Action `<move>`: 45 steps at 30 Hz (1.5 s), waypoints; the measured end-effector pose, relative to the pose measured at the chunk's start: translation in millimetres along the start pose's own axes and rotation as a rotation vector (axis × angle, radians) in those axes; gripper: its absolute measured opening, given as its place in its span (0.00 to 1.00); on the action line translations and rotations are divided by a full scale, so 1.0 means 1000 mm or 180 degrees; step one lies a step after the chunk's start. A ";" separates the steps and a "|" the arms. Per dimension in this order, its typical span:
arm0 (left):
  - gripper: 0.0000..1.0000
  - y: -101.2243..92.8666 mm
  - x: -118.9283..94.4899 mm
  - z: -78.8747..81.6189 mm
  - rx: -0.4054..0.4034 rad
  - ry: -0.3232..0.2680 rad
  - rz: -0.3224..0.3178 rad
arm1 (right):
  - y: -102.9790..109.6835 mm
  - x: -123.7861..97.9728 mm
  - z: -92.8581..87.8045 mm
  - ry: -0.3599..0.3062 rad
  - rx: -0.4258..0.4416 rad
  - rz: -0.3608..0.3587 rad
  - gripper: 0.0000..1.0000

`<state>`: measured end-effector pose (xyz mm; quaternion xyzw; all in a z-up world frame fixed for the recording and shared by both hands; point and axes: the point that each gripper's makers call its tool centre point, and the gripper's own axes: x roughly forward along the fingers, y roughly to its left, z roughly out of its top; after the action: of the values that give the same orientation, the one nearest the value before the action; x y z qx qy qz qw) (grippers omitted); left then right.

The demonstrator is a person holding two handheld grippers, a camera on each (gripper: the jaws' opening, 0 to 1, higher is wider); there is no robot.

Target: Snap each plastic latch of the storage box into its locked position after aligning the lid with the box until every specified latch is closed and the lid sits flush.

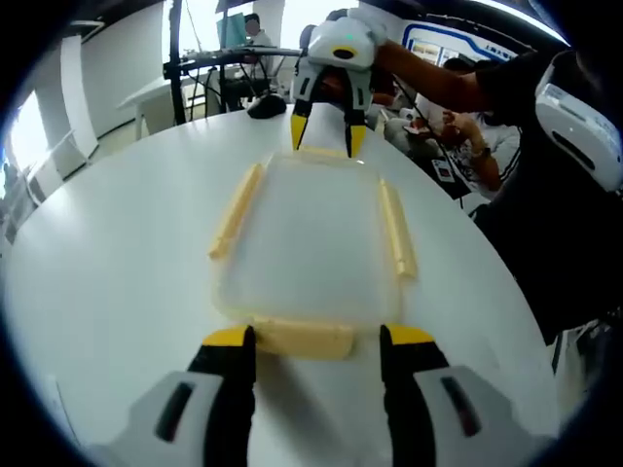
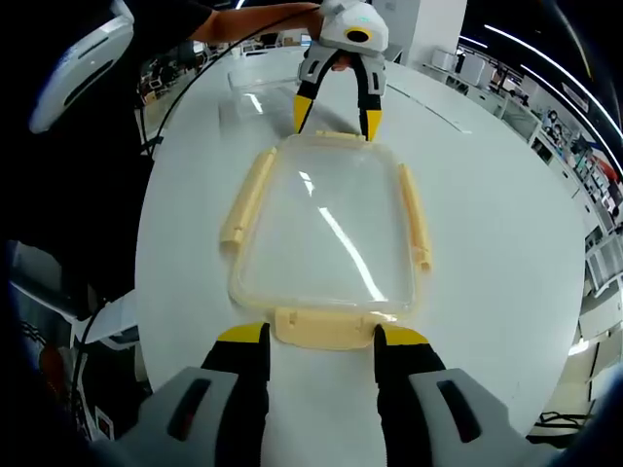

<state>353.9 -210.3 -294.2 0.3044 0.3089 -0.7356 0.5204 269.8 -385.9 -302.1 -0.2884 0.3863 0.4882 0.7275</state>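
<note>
I am holding my two grippers at opposite short ends of the storage box (image 1: 302, 243), which is sitting flat on the white round bench (image 1: 107, 282) with its clear lid (image 2: 326, 233) lying on top. In the left gripper view my left gripper (image 1: 316, 341) is spreading its yellow-tipped fingers (image 1: 229, 339) on either side of the near end latch (image 1: 302, 338), the tips resting just beside the latch's two ends without squeezing it. Across the box my right gripper (image 1: 329, 139) is pointing down at the far end latch, its fingers parted too. In the right gripper view the same is showing from the other end: my right gripper (image 2: 319, 338) is standing released around the cream end latch (image 2: 326, 328), and my left gripper (image 2: 336, 119) is reaching in from the far side, fingers apart over the opposite rim. The two long side latches (image 2: 248, 195) are sticking outwards from the lid, looking unfastened. A second clear container (image 2: 258, 76) is lying farther off on the bench. People are sitting at desks beyond the bench
</note>
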 end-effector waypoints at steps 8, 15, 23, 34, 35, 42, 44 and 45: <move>0.50 0.000 0.001 0.001 -0.0052 0.0174 0.0026 | -0.002 0.001 0.001 0.0088 0.0055 0.0008 0.41; 0.46 0.000 -0.001 -0.002 -0.0168 0.0367 0.0069 | -0.006 0.002 0.003 0.0112 0.0041 0.0042 0.41; 0.41 -0.003 -0.003 -0.007 -0.0267 0.0471 0.0079 | -0.006 0.005 0.006 0.0056 0.0021 0.0093 0.40; 0.40 -0.007 -0.004 -0.008 -0.0217 0.0527 0.0124 | -0.007 0.006 0.006 0.0099 -0.0001 0.0118 0.40; 0.40 -0.007 -0.004 -0.007 -0.0204 0.0536 0.0129 | -0.007 0.006 0.006 0.0098 0.0000 0.0117 0.40; 0.39 -0.006 -0.004 -0.006 -0.0121 0.0589 0.0162 | -0.008 0.006 0.005 0.0077 0.0017 0.0113 0.40; 0.39 -0.005 -0.004 -0.006 -0.0111 0.0589 0.0173 | -0.008 0.006 0.004 0.0081 0.0026 0.0115 0.40; 0.39 -0.005 -0.003 -0.005 -0.0106 0.0590 0.0176 | -0.008 0.006 0.003 0.0087 0.0030 0.0118 0.40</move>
<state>350.3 -203.0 -294.0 0.3709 0.3593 -0.6844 0.5147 279.0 -383.3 -304.8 -0.2844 0.4037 0.4958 0.7144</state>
